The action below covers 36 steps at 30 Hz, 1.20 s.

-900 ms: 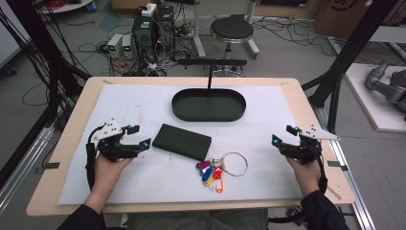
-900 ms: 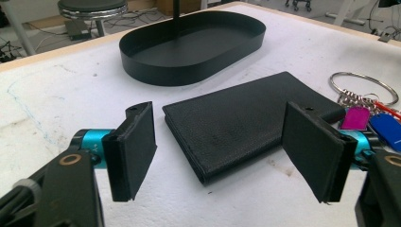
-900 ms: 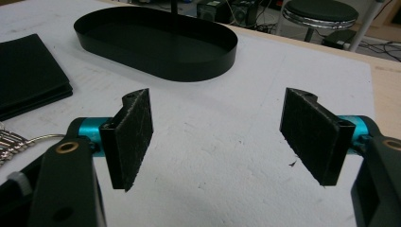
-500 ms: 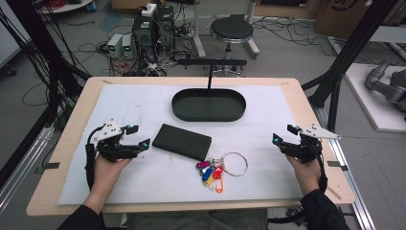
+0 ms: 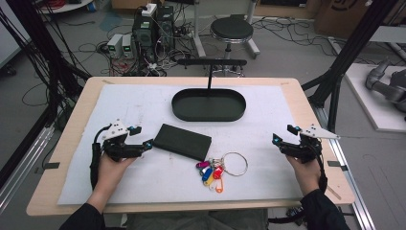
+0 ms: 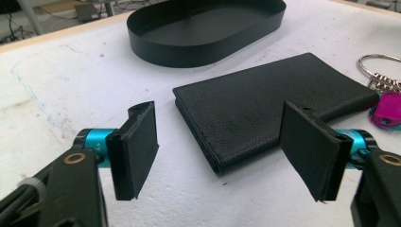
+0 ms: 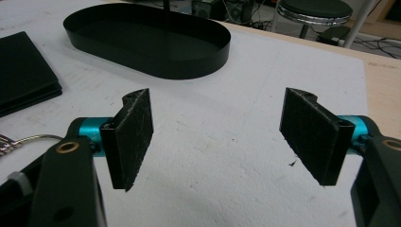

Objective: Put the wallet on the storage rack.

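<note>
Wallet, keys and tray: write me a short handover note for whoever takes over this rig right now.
Left gripper: jaws open, empty, right at the near-left edge of the black wallet.
Right gripper: jaws open, empty, over bare mat to the right of the key ring with coloured tags.
Black oval tray: empty, beyond the wallet.
Done: nothing picked up.
Left: probably grasp the wallet, then the keys; the tray looks like the likely destination.

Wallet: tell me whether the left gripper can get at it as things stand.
Probably yes. The left gripper is open, and the wallet lies flat on the white mat just ahead of it, with nothing between. The keys lie at its far end.
</note>
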Each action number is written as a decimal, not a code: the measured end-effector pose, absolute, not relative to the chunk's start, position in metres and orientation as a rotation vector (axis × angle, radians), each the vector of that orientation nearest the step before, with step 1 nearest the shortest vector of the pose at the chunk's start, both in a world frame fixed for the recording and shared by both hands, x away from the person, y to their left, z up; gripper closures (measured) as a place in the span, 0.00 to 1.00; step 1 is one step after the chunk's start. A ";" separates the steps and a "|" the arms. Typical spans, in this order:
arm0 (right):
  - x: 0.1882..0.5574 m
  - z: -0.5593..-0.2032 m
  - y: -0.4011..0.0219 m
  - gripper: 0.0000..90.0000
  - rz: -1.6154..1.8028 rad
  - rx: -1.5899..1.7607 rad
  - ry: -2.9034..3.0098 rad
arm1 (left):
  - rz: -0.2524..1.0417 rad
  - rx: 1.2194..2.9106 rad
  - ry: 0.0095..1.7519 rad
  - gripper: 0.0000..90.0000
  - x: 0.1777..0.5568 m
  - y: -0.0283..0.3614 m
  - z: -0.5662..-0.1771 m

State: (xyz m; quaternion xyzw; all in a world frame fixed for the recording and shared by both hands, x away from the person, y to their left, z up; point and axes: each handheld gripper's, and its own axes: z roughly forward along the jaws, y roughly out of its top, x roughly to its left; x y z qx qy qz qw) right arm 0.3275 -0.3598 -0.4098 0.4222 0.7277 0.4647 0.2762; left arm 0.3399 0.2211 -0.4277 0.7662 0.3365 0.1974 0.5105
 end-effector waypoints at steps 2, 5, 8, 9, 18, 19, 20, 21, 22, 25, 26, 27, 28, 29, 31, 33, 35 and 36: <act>0.328 -0.410 -0.360 0.30 1.244 1.128 1.955 | 0.470 1.849 0.822 0.35 0.342 0.221 -0.429; 0.327 -0.411 -0.361 0.30 1.240 1.134 1.956 | 0.453 1.857 0.827 0.36 0.344 0.218 -0.431; 0.327 -0.411 -0.362 0.30 1.238 1.130 1.952 | 0.427 1.859 0.835 0.37 0.346 0.214 -0.433; 0.327 -0.411 -0.363 0.30 1.237 1.130 1.952 | 0.422 1.860 0.840 0.37 0.347 0.213 -0.433; 0.326 -0.412 -0.363 0.30 1.228 1.135 1.956 | 0.361 1.888 0.873 0.40 0.351 0.203 -0.438; 0.327 -0.412 -0.363 0.30 1.228 1.138 1.957 | 0.364 1.893 0.878 0.40 0.352 0.202 -0.439; 0.327 -0.412 -0.363 0.30 1.227 1.134 1.959 | 0.361 1.895 0.883 0.40 0.352 0.202 -0.439; 0.327 -0.412 -0.363 0.30 1.225 1.136 1.960 | 0.360 1.897 0.886 0.40 0.352 0.202 -0.439; 0.327 -0.412 -0.363 0.30 1.225 1.134 1.960 | 0.360 1.902 0.893 0.40 0.352 0.202 -0.440; 0.327 -0.412 -0.362 0.30 1.226 1.133 1.960 | 0.357 1.900 0.905 0.41 0.353 0.202 -0.440; 0.327 -0.412 -0.362 0.30 1.224 1.133 1.961 | 0.358 1.905 0.908 0.41 0.353 0.202 -0.441; 0.327 -0.413 -0.362 0.30 1.225 1.128 1.961 | 0.357 1.907 0.918 0.41 0.353 0.202 -0.441; 0.327 -0.413 -0.362 0.30 1.223 1.128 1.963 | 0.351 1.913 0.921 0.41 0.354 0.202 -0.442; 0.327 -0.413 -0.362 0.30 1.224 1.129 1.963 | 0.336 1.910 0.927 0.41 0.355 0.202 -0.443; 0.327 -0.413 -0.362 0.30 1.223 1.129 1.963 | 0.320 1.930 0.942 0.45 0.355 0.201 -0.444; 0.327 -0.413 -0.362 0.30 1.223 1.129 1.965 | 0.305 1.936 0.944 0.45 0.356 0.200 -0.445; 0.327 -0.413 -0.362 0.30 1.222 1.132 1.965 | 0.294 1.953 0.955 0.45 0.355 0.200 -0.445; 0.327 -0.413 -0.362 0.30 1.223 1.128 1.966 | 0.288 1.957 0.965 0.45 0.355 0.199 -0.446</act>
